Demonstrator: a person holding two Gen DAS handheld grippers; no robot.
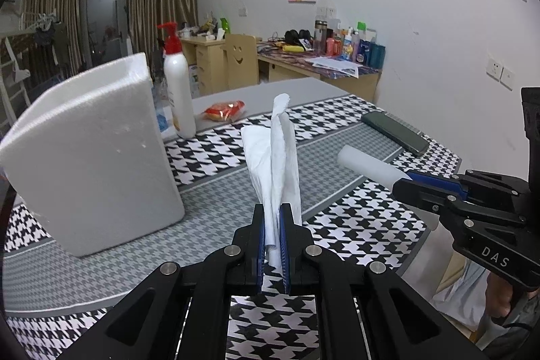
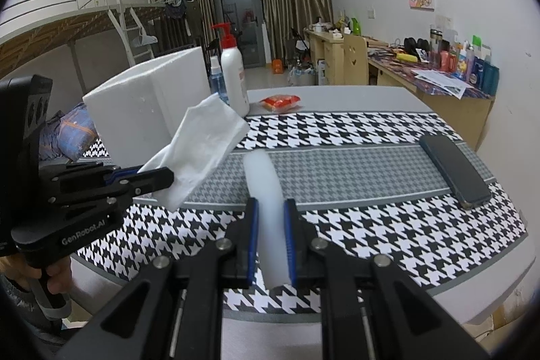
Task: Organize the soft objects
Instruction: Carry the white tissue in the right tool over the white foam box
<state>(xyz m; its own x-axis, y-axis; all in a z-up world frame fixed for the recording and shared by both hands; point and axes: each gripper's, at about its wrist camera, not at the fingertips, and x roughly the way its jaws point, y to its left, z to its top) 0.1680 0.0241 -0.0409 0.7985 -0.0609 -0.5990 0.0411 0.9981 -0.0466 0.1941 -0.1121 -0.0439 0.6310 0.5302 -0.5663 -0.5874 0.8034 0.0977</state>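
Houndstooth cloth covers the tabletop [image 2: 337,130], and above it the left gripper [image 1: 272,225] pinches a tissue [image 1: 273,154] while the right gripper [image 2: 271,218] clamps a white foam tube [image 2: 266,191], both lifted, likely bound for the foam box [image 1: 91,150].

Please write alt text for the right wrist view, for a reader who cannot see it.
The right tool grips a white foam tube above a houndstooth table mat. To its left, the left tool holds up a white tissue near a white foam box. A dark phone lies on the mat at right.
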